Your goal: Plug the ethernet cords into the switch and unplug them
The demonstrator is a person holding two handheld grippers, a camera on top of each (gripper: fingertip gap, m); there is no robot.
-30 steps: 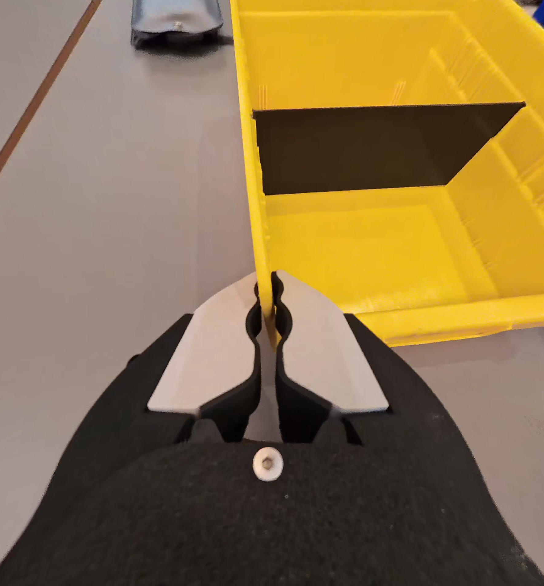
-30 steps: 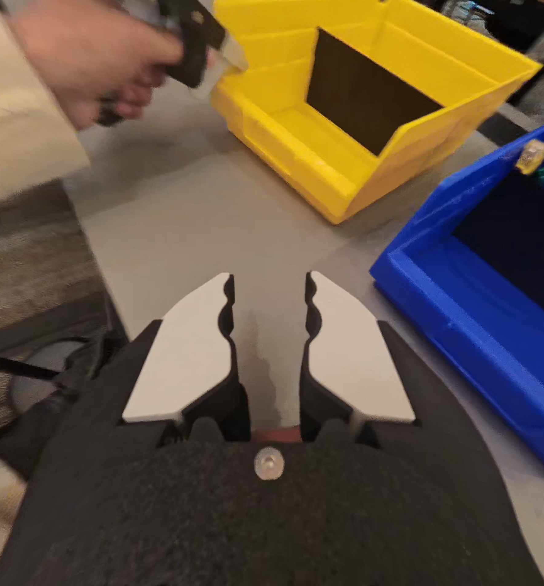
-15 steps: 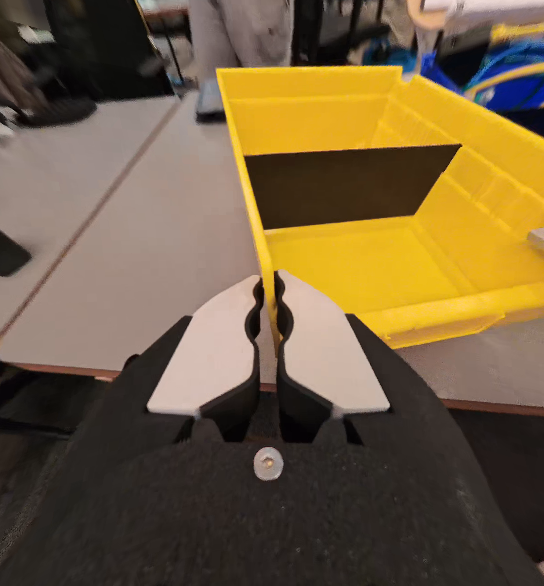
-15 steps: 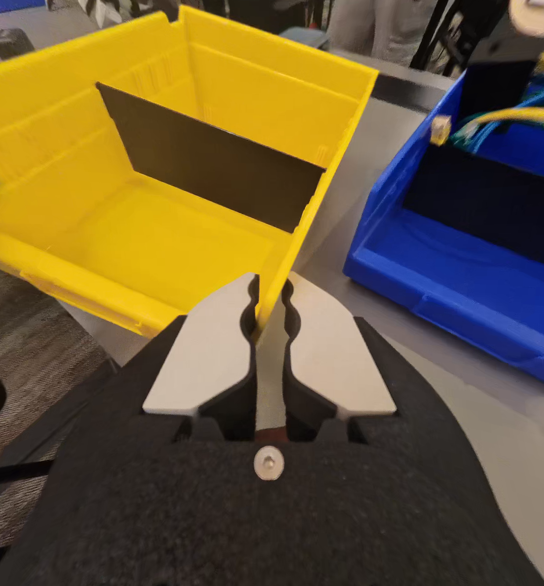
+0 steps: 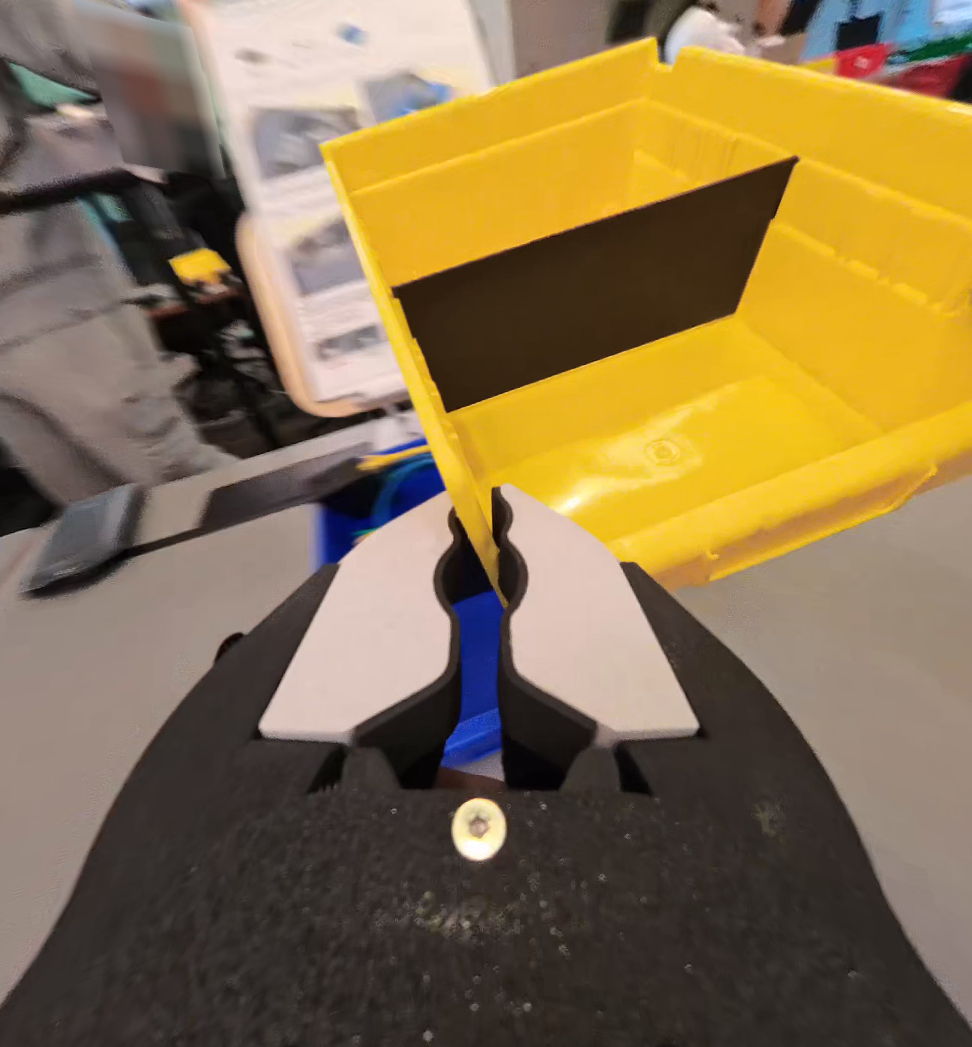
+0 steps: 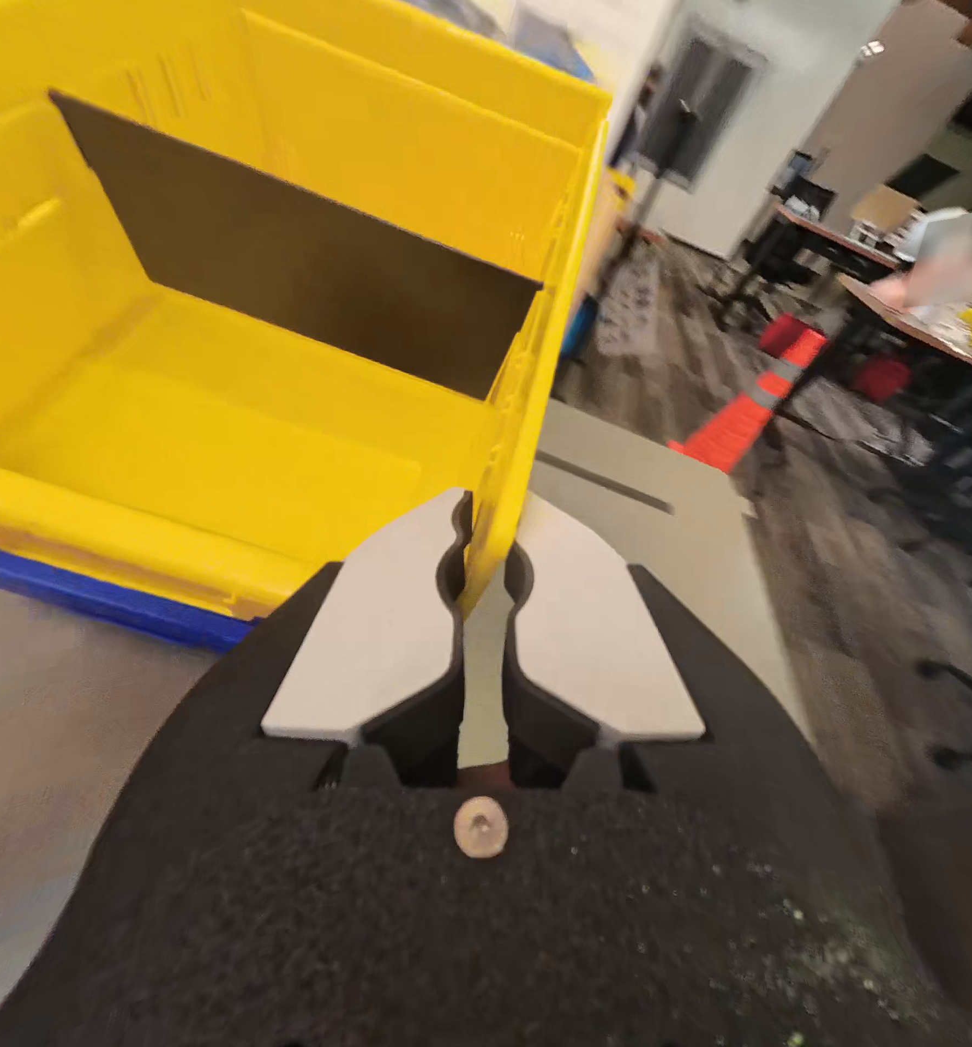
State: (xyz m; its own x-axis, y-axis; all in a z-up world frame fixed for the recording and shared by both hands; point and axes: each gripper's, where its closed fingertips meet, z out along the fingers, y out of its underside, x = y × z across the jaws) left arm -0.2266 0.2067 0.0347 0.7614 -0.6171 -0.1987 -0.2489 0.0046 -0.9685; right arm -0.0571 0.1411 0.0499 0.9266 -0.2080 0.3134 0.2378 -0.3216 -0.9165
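Note:
A yellow bin (image 5: 699,453) with a black divider (image 5: 586,306) is held up off the grey table, tilted. My left gripper (image 5: 481,510) is shut on the bin's left wall. My right gripper (image 6: 492,510) is shut on the bin's right wall (image 6: 535,351). The bin's front compartment is empty. A blue bin (image 5: 359,510) with coloured cords shows below and behind the yellow one in the left wrist view, and its blue rim (image 6: 92,600) shows under the yellow bin in the right wrist view. No switch is in view.
A grey table (image 5: 104,651) lies below, with a dark flat object (image 5: 81,538) on it at left. A person (image 5: 47,317) stands beyond the table. An orange cone (image 6: 744,413), tables and chairs stand on the floor at right.
Both grippers have lifted the yellow bin off the table and swung it over toward the blue bin. A second ago the right gripper was open and away from the bin.

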